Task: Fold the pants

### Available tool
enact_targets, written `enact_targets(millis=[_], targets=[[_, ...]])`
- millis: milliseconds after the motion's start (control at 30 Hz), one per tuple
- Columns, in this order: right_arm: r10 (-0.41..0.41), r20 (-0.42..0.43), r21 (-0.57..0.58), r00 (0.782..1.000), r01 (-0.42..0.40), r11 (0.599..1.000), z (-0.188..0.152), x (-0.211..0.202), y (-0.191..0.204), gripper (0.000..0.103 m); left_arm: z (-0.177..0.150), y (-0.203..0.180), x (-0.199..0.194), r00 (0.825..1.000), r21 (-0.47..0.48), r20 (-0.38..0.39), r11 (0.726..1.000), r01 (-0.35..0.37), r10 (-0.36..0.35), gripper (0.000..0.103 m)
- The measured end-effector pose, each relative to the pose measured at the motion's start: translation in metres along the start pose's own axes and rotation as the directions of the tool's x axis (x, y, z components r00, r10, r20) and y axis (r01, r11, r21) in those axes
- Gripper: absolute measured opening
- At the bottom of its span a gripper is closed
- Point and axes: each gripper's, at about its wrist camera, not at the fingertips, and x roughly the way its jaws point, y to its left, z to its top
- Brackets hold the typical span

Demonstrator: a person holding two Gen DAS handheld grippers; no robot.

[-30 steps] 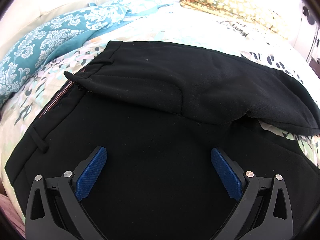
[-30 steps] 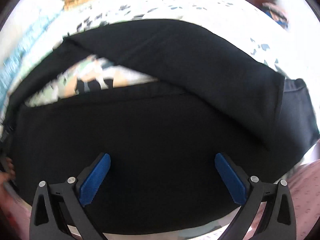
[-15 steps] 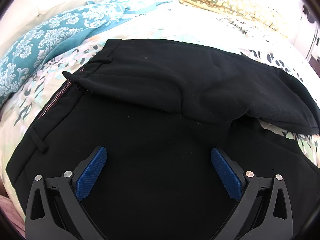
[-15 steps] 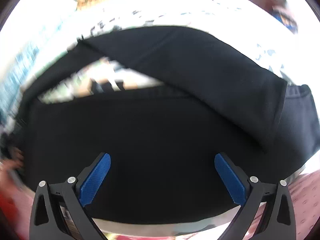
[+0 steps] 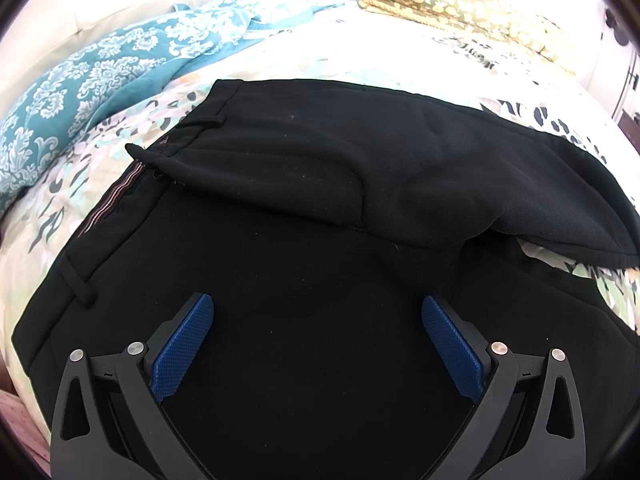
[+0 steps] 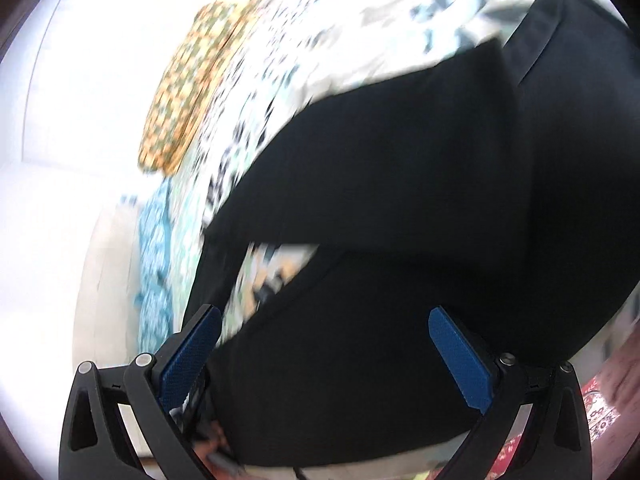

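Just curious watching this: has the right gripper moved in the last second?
Yes. The right gripper has swung: the yellow patterned pillow slid from top centre to upper left.

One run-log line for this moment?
pants: flat on bed, unfolded | left tool: open, empty | right tool: open, empty

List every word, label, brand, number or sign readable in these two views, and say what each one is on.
None can be read.
Black pants: no tag or brand print visible; the striped band inside the waistband carries no letters.
Floral bedsheet: dark marks are pattern, too washed out to read as text.
Teal cover and yellow patterned pillow: ornament only.
Right wrist view: motion-blurred, nothing legible.
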Motion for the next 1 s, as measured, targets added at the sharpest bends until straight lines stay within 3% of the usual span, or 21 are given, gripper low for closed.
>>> enact_targets(millis=[100, 167, 267, 600, 633, 667, 733, 833, 1000], targets=[[-0.037, 0.042, 0.046, 0.998, 0.036, 0.998, 0.009, -0.001, -0.005, 0.095, 0.000, 0.000, 0.000, 1.000, 0.000, 0.000, 1.000, 0.000, 0.000, 0.103], [-0.077, 0.045, 0.069, 0.996, 0.074, 0.995, 0.009, 0.002, -0.006, 0.071, 0.000, 0.000, 0.000, 1.000, 0.000, 0.001, 1.000, -0.001, 0.001, 0.103], [-0.105, 0.075, 0.083, 0.992, 0.099, 0.992, 0.012, -0.008, -0.015, 0.061, 0.000, 0.000, 0.000, 1.000, -0.001, 0.001, 1.000, 0.001, -0.001, 0.103], [-0.163, 0.113, 0.088, 0.980, 0.154, 0.984, 0.020, -0.014, -0.019, 0.059, 0.001, 0.000, -0.001, 1.000, -0.002, 0.003, 1.000, 0.000, 0.000, 0.103], [-0.171, 0.116, 0.086, 0.978, 0.162, 0.983, 0.021, -0.014, -0.019, 0.050, 0.001, 0.000, -0.001, 1.000, -0.002, 0.003, 1.000, 0.000, 0.000, 0.103], [-0.180, 0.115, 0.078, 0.977, 0.172, 0.982, 0.020, -0.015, -0.020, 0.027, 0.002, 0.000, -0.001, 1.000, -0.002, 0.003, 1.000, 0.001, -0.001, 0.103], [-0.177, 0.103, 0.067, 0.979, 0.171, 0.983, 0.021, -0.016, -0.022, 0.010, 0.001, 0.000, -0.001, 1.000, -0.002, 0.003, 1.000, 0.000, 0.000, 0.103], [-0.191, 0.118, -0.020, 0.974, 0.195, 0.981, 0.020, -0.034, -0.017, 0.008, 0.001, 0.000, -0.001, 1.000, -0.002, 0.003, 1.000, 0.000, 0.000, 0.103], [-0.162, 0.176, -0.240, 0.971, 0.202, 0.949, 0.020, -0.051, 0.034, 0.008, 0.001, 0.000, -0.001, 1.000, -0.002, 0.002, 1.000, 0.000, 0.000, 0.103]])
